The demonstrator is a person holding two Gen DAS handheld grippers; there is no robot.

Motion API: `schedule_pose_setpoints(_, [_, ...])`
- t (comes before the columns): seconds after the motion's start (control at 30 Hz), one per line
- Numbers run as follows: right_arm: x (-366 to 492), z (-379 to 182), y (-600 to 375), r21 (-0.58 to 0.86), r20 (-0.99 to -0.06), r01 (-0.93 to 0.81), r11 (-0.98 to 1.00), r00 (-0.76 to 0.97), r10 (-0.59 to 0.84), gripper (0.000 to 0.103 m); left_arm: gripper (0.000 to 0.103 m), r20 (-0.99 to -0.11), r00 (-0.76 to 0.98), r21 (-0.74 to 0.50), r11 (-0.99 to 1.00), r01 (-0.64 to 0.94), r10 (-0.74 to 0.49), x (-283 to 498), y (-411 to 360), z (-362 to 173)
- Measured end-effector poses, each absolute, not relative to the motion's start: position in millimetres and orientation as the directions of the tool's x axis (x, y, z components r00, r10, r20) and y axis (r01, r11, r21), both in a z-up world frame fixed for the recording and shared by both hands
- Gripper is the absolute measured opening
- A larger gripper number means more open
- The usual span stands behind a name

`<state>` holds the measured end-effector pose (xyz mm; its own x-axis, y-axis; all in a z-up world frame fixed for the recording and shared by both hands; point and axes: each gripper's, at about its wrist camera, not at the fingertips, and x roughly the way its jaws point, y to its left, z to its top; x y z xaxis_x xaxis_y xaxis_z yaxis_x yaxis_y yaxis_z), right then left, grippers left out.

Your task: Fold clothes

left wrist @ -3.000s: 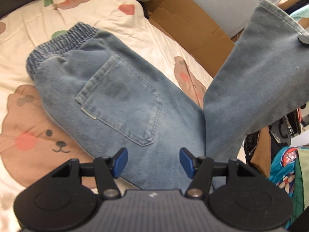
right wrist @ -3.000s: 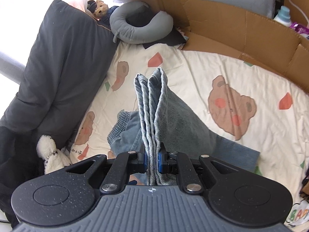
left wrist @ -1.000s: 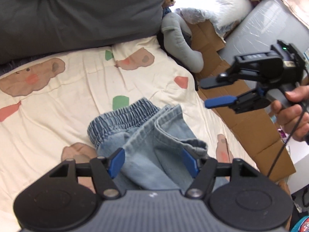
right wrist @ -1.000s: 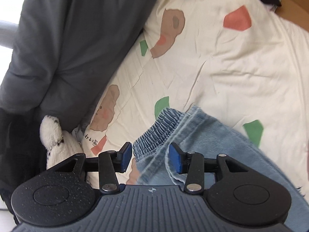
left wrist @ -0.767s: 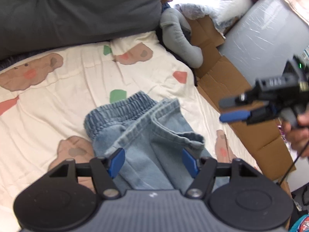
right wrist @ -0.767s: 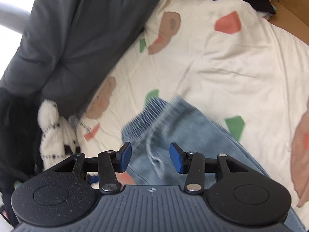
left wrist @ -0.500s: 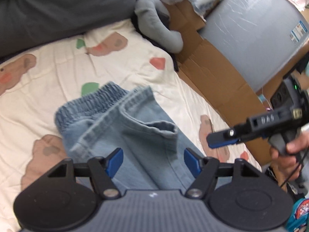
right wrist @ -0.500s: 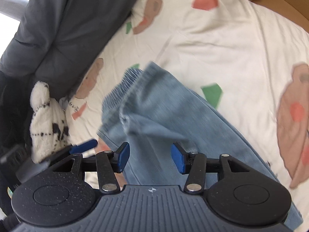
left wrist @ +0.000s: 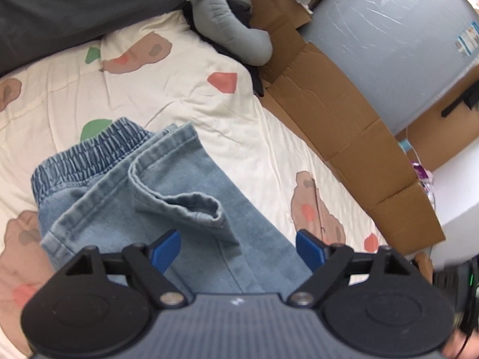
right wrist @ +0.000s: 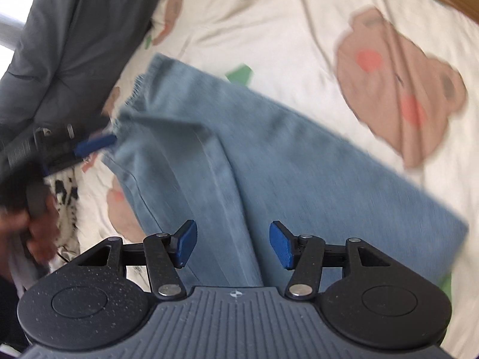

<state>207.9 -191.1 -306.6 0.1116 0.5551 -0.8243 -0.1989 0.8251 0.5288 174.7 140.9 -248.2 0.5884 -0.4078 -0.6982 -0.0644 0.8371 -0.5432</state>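
The left tool (left wrist: pixel 238 249) hung over the jeans (left wrist: pixel 167 197), its jaws opening wide and gripping nothing; denim lay beneath the gap, untouched. The right tool (right wrist: pixel 233 245) was likewise opening and empty above the folded legs (right wrist: pixel 269 161). The jeans lay doubled on the bed (left wrist: pixel 233 119), their long axis running away from both tools toward the waistband (left wrist: pixel 89 149) near the dark pillow (left wrist: pixel 74 6). The loose hem (left wrist: pixel 191 206) sat nearest the left tool. No containers held anything.

jeans (left wrist: pixel 191 209): light blue denim | bedsheet (left wrist: pixel 185 74): cream, brown bear print (red, green patches) | neck pillow (left wrist: pixel 230 33): grey
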Motion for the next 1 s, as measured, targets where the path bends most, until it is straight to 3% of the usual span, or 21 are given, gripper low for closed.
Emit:
schedule_pose_setpoints(0.33, [150, -320, -213, 0.568, -0.786, -0.137, 0.812, 0.203, 0.584, 0.061, 0.089, -0.767, 0.549, -0.500, 0.845, -0.189, -0.331, 192, 135, -251])
schedule_pose_setpoints(0.57, [126, -336, -228, 0.548, -0.791, -0.139, 0.825, 0.235, 0.565, 0.061, 0.089, -0.799, 0.515, -0.449, 0.878, -0.167, -0.311, 199, 127, -256])
schedule_pose_setpoints(1.0, [99, -360, -241, 0.529, -0.794, -0.185, 0.828, 0.237, 0.560, 0.061, 0.088, -0.766, 0.577, -0.490, 0.838, -0.239, -0.284, 206, 137, -253])
